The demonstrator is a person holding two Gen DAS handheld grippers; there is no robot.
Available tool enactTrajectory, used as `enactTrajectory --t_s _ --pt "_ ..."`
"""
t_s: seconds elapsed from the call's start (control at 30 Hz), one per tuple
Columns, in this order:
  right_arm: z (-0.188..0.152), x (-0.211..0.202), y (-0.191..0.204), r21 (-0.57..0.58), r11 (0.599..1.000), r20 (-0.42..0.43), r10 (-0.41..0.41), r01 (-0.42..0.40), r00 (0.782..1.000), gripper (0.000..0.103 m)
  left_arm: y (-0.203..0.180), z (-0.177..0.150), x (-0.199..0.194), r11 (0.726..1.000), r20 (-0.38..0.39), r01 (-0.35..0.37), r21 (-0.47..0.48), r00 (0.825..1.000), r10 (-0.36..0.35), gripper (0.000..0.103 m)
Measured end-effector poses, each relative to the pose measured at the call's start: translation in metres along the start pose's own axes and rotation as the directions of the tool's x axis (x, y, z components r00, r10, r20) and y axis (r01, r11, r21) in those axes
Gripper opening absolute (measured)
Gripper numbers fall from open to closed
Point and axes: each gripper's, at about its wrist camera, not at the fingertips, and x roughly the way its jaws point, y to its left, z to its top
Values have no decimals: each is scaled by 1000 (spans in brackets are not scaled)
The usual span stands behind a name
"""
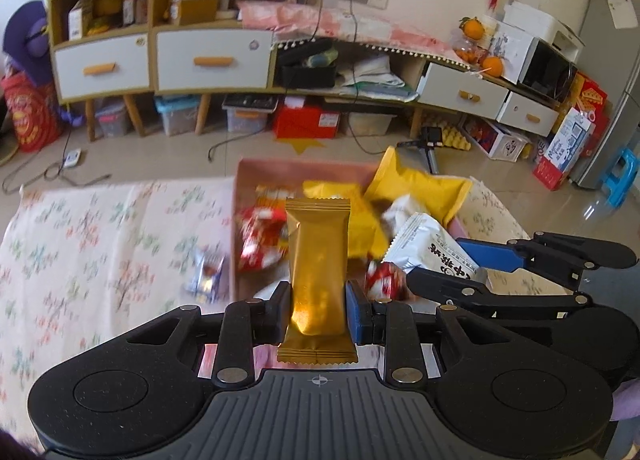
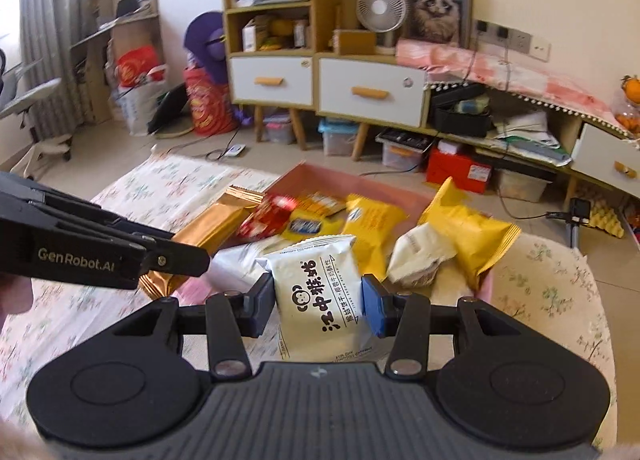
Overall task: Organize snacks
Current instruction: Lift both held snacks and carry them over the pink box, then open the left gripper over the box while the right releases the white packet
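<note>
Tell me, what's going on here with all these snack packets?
A person is sorting snacks with two hand-held grippers. The left gripper is clamped on a gold packet, the right gripper on a white biscuit packet. Both hang over a pink box of yellow, red and white packets on a floral cloth.

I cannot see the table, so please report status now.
Left gripper shut on gold foil snack bar. Right gripper shut on white biscuit packet. Pink snack box ahead, nothing blocking.
</note>
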Motion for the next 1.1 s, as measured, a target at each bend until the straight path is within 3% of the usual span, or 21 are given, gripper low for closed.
enactTrajectory --t_s 0.37,0.87,0.97,1.03,1.1 --pt "25 34 -34 29 998 48 -49 48 998 43 -4 44 62 997 -8 -52 49 999 53 26" --pt "31 49 -37 6 997 21 -78 78 997 43 -2 47 93 994 -42 -97 55 994 99 27" --pt "33 48 -38 17 997 23 -76 76 997 46 -2 46 91 993 -22 -102 58 994 103 31" --pt "34 46 -38 23 997 30 -79 79 996 53 1 47 89 993 -23 -104 47 994 105 40" --pt "34 42 -39 30 996 35 -80 79 996 57 5 46 87 994 -19 -107 37 994 108 57"
